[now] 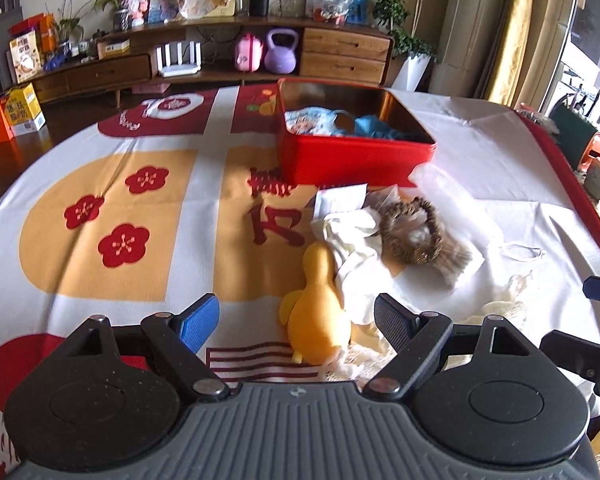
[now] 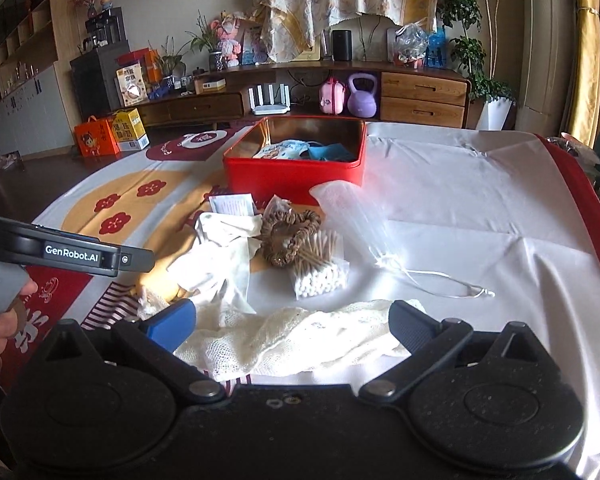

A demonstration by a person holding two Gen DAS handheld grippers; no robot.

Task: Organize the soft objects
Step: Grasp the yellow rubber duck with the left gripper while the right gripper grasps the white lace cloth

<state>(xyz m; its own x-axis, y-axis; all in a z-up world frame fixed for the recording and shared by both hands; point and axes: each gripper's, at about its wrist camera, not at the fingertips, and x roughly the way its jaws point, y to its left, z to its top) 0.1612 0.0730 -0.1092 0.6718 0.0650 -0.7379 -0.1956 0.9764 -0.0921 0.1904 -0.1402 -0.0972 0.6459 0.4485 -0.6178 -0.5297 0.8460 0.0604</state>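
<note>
Nearby, red tin [image 1: 352, 160], cotton swabs [image 2: 320, 280], brown scrunchie [image 1: 410, 234]

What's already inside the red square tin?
The red square tin holds a light blue printed packet and a darker blue cloth. Its near wall hides the floor, so anything lying lower is unseen.

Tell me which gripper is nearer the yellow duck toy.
Left. The left gripper hangs open with the yellow duck toy between its fingers. The right gripper is off to the duck's right, open over the cream mesh cloth.
</note>
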